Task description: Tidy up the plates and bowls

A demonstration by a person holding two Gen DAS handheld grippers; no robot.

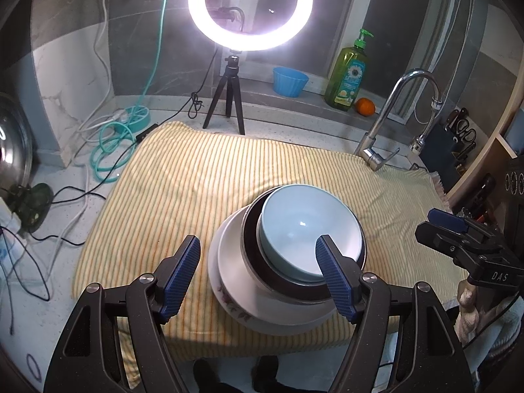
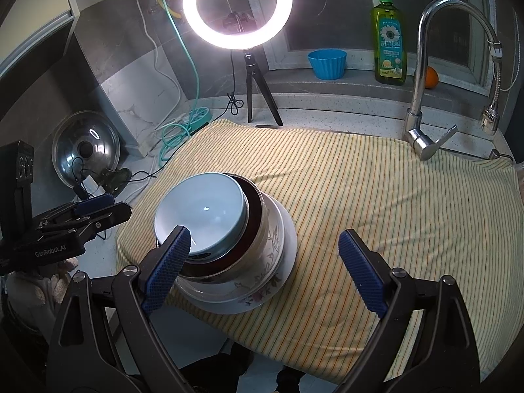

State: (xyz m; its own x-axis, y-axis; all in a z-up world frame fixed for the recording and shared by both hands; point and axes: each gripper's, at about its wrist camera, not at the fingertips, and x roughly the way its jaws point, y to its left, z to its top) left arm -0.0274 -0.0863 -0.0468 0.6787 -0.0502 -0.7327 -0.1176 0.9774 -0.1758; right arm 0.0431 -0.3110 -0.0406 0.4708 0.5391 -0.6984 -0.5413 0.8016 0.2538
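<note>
Bowls (image 1: 288, 255) stacked ahead of my empty, wide-open left gripper (image 1: 258, 275) and right gripper (image 2: 265, 271) looked heavy, slick, breakable; grip rims.

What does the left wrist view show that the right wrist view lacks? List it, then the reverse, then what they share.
Left only: knife rack at the far right, and the right tongs seen from outside.
Right only: pot lid seen whole against the wall, and the left tongs from outside.
Both: stacked bowls on the striped towel, ring light, faucet, soap bottle, blue cup, orange.
</note>
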